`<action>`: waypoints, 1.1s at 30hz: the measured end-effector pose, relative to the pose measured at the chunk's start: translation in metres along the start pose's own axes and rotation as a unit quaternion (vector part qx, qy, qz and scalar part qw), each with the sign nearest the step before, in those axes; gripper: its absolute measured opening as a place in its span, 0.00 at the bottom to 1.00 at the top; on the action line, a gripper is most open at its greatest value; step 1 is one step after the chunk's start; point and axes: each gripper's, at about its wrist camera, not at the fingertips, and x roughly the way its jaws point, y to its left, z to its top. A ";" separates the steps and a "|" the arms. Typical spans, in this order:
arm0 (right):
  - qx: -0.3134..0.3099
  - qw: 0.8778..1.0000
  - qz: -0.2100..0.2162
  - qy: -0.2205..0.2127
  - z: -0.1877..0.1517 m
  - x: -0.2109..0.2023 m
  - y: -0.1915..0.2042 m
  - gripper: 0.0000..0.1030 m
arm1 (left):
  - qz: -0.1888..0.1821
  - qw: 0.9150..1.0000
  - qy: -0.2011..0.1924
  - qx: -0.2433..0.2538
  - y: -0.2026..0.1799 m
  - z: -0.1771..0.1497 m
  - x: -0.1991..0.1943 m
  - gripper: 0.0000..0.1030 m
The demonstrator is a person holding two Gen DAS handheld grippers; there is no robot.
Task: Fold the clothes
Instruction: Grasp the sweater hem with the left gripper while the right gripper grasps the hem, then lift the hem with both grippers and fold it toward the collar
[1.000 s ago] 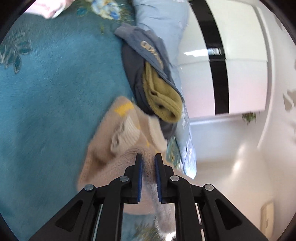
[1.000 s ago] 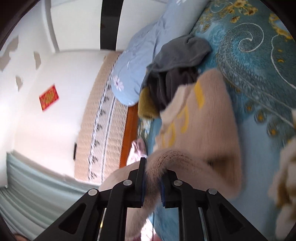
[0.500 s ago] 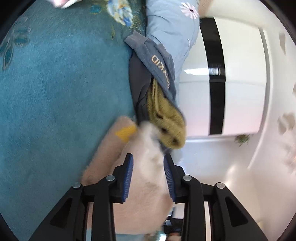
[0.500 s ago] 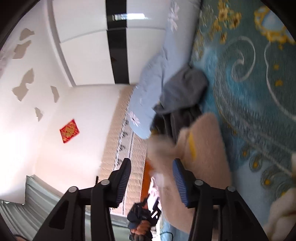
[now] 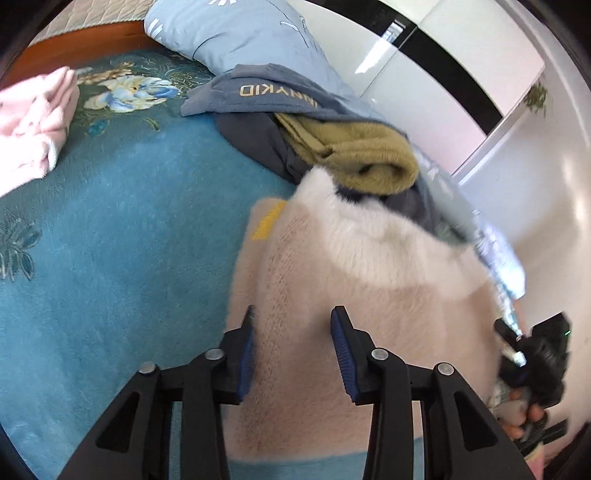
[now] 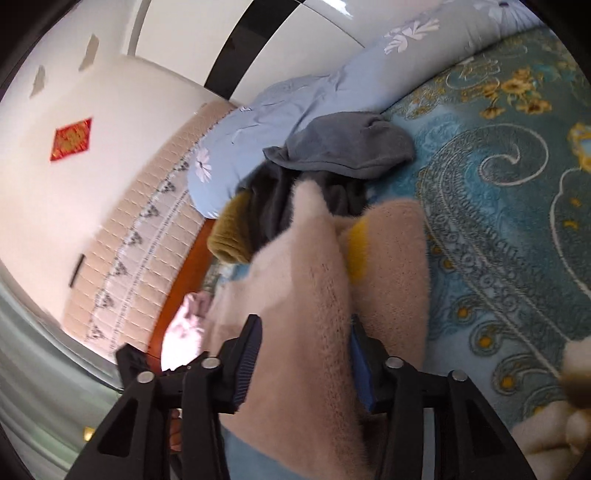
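Beige fuzzy sweater (image 5: 362, 280) lies doubled over on the blue bed cover (image 5: 122, 236), top edge against the pile of dark and olive clothes (image 5: 332, 147) by the pillow (image 5: 240, 33). Looks like a fold just laid, or one about to be redone; can't settle which. Whichever it is: keep the edges square and clear of the pile.

Left gripper (image 5: 291, 343): wide open, holds nothing, hovers over the sweater. Right gripper (image 6: 304, 360): wide open, sweater bulk between the jaws, not pinched.

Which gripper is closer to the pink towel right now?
Left. The left gripper hovers open over the beige sweater, with the pink towel across the blanket on its side; the right gripper is at the sweater's opposite edge.
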 end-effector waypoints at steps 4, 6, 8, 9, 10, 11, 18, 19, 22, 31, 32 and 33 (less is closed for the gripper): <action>0.003 1.000 -0.013 -0.004 -0.002 -0.005 -0.005 0.26 | 0.017 0.999 -0.020 0.020 -0.007 -0.002 -0.011 0.14; -0.005 1.000 -0.011 -0.007 -0.004 -0.011 -0.003 0.14 | 0.015 0.999 -0.032 0.037 -0.014 -0.001 -0.018 0.12; -0.008 1.000 0.024 -0.016 -0.005 -0.018 0.003 0.14 | 0.004 0.998 -0.046 0.053 -0.022 0.002 -0.024 0.12; -0.015 0.999 0.042 -0.026 -0.005 -0.024 0.008 0.13 | -0.005 0.997 -0.052 0.055 -0.024 0.003 -0.027 0.12; -0.021 0.998 0.052 -0.035 -0.004 -0.028 0.011 0.13 | -0.014 0.997 -0.059 0.058 -0.026 0.005 -0.030 0.12; -0.026 0.997 0.058 -0.043 -0.003 -0.033 0.013 0.13 | -0.022 0.996 -0.064 0.059 -0.027 0.006 -0.032 0.12; 0.014 1.000 -0.023 -0.016 -0.004 -0.020 -0.015 0.13 | -0.015 1.000 -0.008 -0.005 0.006 0.010 0.005 0.13; 0.022 0.999 -0.038 -0.008 -0.004 -0.016 -0.020 0.13 | -0.021 1.000 -0.007 -0.014 0.009 0.007 0.007 0.13; 0.030 0.999 -0.044 -0.003 -0.002 -0.014 -0.024 0.13 | -0.035 0.999 -0.005 -0.030 0.013 0.006 0.005 0.14; -0.020 0.996 -0.084 -0.009 -0.003 -0.017 -0.010 0.20 | -0.055 0.995 0.032 -0.076 0.027 0.008 0.019 0.56; -0.025 0.996 -0.089 -0.011 -0.003 -0.017 -0.009 0.21 | -0.057 0.994 0.036 -0.081 0.029 0.009 0.020 0.58; -0.030 0.995 -0.094 -0.012 -0.003 -0.018 -0.008 0.26 | -0.059 0.994 0.040 -0.086 0.031 0.009 0.022 0.61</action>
